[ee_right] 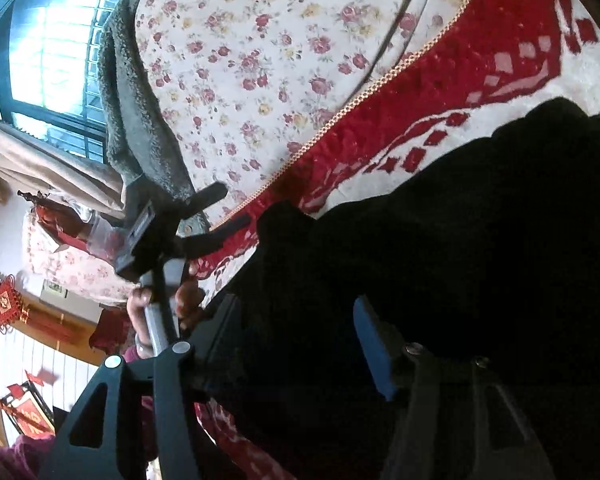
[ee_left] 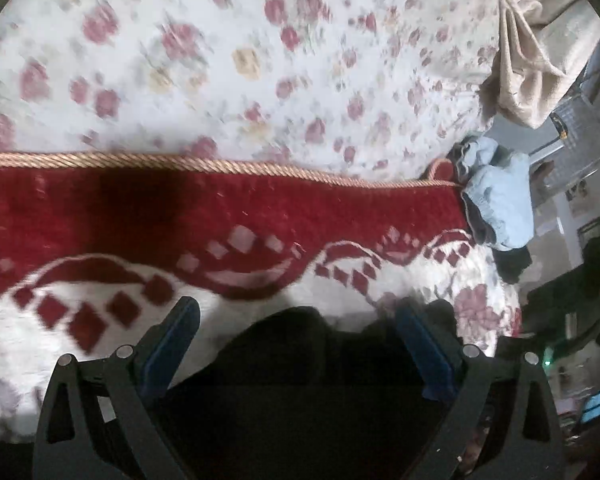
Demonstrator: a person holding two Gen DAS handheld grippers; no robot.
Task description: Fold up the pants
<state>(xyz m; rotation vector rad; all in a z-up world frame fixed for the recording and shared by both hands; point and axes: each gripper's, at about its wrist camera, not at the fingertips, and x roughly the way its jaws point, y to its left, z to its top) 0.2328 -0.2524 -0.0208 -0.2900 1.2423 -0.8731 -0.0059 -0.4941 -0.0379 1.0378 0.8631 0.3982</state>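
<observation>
The black pants [ee_left: 296, 364] lie bunched on a red and white blanket [ee_left: 220, 216]. In the left wrist view my left gripper [ee_left: 296, 320] stands wide open above their near edge, its blue pads [ee_left: 176, 340] clear of the cloth. In the right wrist view the black pants [ee_right: 460, 240] fill the lower right as a dark heap. My right gripper [ee_right: 300, 324] is sunk into them, with cloth packed between its fingers. The left gripper [ee_right: 224, 210], held by a hand [ee_right: 160, 300], shows open to the left of the heap.
A floral sheet [ee_left: 240, 60] covers the bed beyond the blanket's gold cord edge [ee_left: 180, 160]. A light blue garment [ee_left: 496, 196] lies at the bed's right end, under a beige curtain [ee_left: 520, 72]. A grey fleece [ee_right: 140, 120] and a window [ee_right: 52, 40] are at far left.
</observation>
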